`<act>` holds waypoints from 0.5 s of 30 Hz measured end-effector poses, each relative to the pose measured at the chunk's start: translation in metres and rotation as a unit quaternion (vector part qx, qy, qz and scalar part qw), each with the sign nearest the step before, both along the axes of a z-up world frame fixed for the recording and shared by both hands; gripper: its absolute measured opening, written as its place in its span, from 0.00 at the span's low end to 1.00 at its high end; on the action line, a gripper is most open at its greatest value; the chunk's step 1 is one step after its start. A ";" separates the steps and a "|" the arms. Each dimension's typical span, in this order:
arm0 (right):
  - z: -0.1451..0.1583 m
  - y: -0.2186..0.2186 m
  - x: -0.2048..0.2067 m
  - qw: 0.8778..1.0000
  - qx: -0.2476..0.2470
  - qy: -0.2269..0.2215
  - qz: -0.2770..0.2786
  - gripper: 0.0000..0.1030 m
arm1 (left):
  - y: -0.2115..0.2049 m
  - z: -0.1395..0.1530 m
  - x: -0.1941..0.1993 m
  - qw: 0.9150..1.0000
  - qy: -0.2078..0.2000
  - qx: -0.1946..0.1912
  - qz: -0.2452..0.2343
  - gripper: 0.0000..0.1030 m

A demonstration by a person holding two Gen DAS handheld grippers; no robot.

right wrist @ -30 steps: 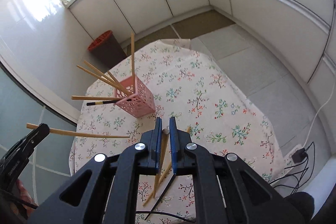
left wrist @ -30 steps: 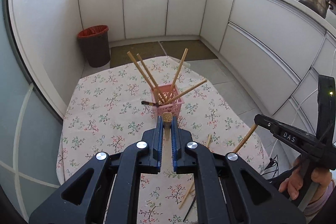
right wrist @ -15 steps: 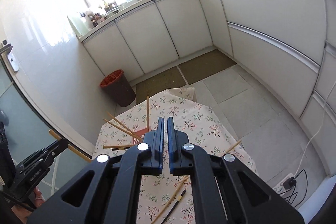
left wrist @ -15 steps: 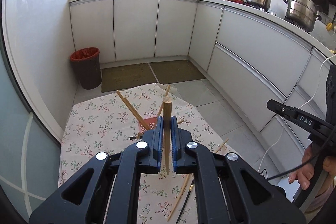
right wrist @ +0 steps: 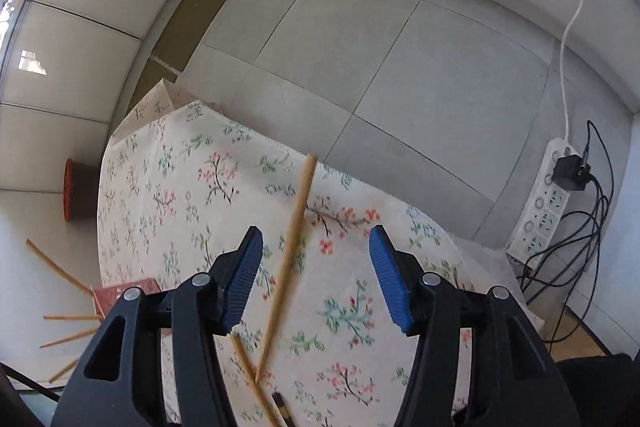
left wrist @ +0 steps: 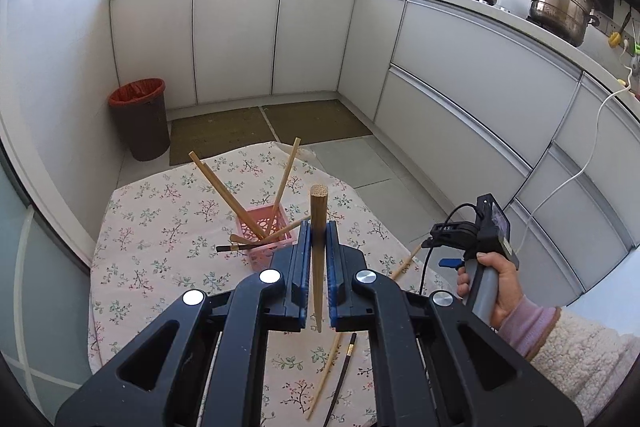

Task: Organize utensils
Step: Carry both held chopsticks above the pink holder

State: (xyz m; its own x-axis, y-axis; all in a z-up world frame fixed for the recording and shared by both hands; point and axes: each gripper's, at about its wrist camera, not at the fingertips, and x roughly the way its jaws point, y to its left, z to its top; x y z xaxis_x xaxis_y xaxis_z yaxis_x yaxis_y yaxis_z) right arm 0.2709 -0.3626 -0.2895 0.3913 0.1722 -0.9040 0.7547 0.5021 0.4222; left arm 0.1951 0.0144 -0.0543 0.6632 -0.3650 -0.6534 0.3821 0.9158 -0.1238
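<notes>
My left gripper (left wrist: 318,239) is shut on a wooden chopstick (left wrist: 319,227) that stands upright between its pads, above the table. Beyond it stands a pink holder (left wrist: 264,235) with several chopsticks fanned out of it. My right gripper (right wrist: 316,267) is open and empty, low over a wooden chopstick (right wrist: 290,255) that lies on the flowered tablecloth (right wrist: 168,195) between its fingers. It also shows in the left wrist view (left wrist: 436,241). More loose chopsticks (left wrist: 328,375) lie on the cloth near the front. The holder's corner (right wrist: 124,297) shows at the left of the right wrist view.
A red-lined bin (left wrist: 140,119) stands on the floor beyond the table. White cabinets (left wrist: 460,75) run along the back and right, with pots (left wrist: 560,7) on the counter. A power strip with cables (right wrist: 548,203) lies on the floor to the right of the table.
My right gripper has opened and dropped down over a chopstick lying on the cloth. My left gripper still holds its chopstick, with the holder now a little lower left of it.
</notes>
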 end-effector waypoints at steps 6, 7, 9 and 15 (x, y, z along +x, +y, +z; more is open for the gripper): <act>-0.035 -0.012 0.035 1.000 0.016 0.014 -0.006 0.54 | 0.004 -0.016 0.015 1.000 0.017 0.000 0.005 0.06; -0.041 -0.013 0.037 1.000 0.018 0.019 -0.008 0.54 | 0.005 -0.018 0.017 1.000 0.019 0.001 0.006 0.06; -0.047 -0.010 0.041 1.000 0.014 0.020 0.007 0.10 | 0.006 -0.020 0.021 1.000 0.023 0.003 0.011 0.06; 0.014 0.020 0.030 0.994 -0.047 -0.081 0.059 0.07 | 0.007 -0.012 0.023 1.000 0.014 0.001 0.020 0.06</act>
State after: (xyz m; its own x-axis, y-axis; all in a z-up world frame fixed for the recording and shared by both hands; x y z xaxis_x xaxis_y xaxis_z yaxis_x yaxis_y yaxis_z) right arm 0.3010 -0.3421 -0.2751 0.5153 0.1440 -0.8448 0.6135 0.6263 0.4810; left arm 0.2183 0.0211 -0.0668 0.6587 -0.3369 -0.6727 0.3412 0.9307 -0.1320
